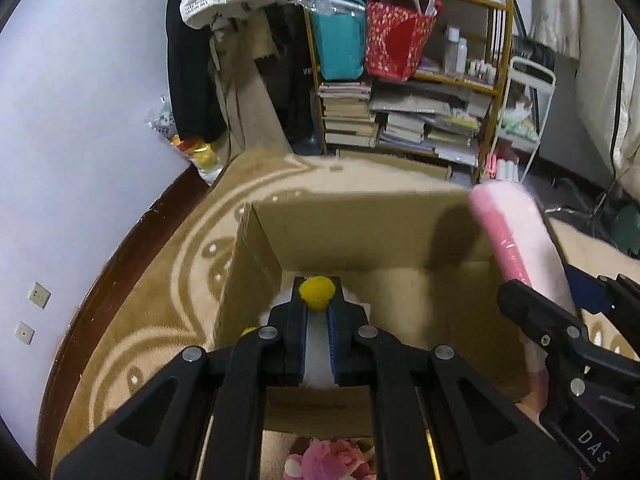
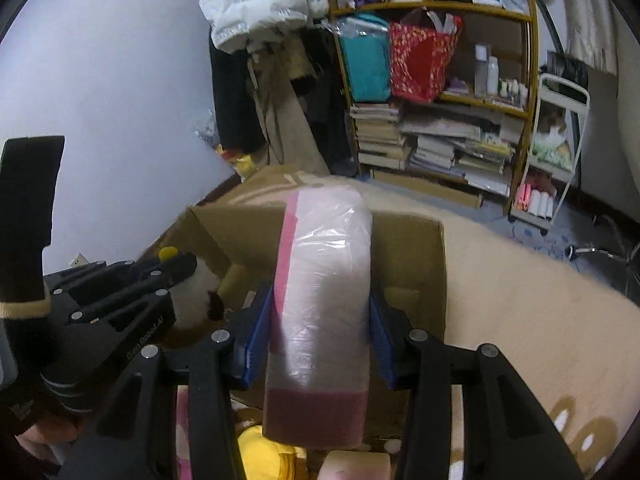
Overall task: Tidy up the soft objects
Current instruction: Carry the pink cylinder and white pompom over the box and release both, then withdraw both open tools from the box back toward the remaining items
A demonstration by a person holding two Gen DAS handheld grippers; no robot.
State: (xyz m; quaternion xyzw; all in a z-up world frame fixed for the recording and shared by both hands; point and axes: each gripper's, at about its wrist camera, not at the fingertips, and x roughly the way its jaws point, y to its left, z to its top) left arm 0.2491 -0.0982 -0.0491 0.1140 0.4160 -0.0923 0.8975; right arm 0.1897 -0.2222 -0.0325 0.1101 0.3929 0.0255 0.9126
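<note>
My left gripper (image 1: 317, 304) is shut on a white plush toy (image 1: 317, 354) with a yellow tip and holds it over the open cardboard box (image 1: 360, 220). My right gripper (image 2: 322, 312) is shut on a pink and white plastic-wrapped soft roll (image 2: 324, 280) and holds it upright above the box's (image 2: 412, 240) near right corner. In the left wrist view the roll (image 1: 516, 240) and right gripper (image 1: 560, 320) are at the box's right side. In the right wrist view the left gripper (image 2: 176, 268) holds the white plush (image 2: 200, 280) over the box's left part.
The box stands on a tan patterned carpet (image 1: 160, 280). A pink plush (image 1: 328, 460) lies by the box's near side. Yellow and pink soft items (image 2: 260, 456) lie below my right gripper. A shelf (image 1: 408, 80) with books and bags and a white cart (image 1: 520, 120) stand at the back.
</note>
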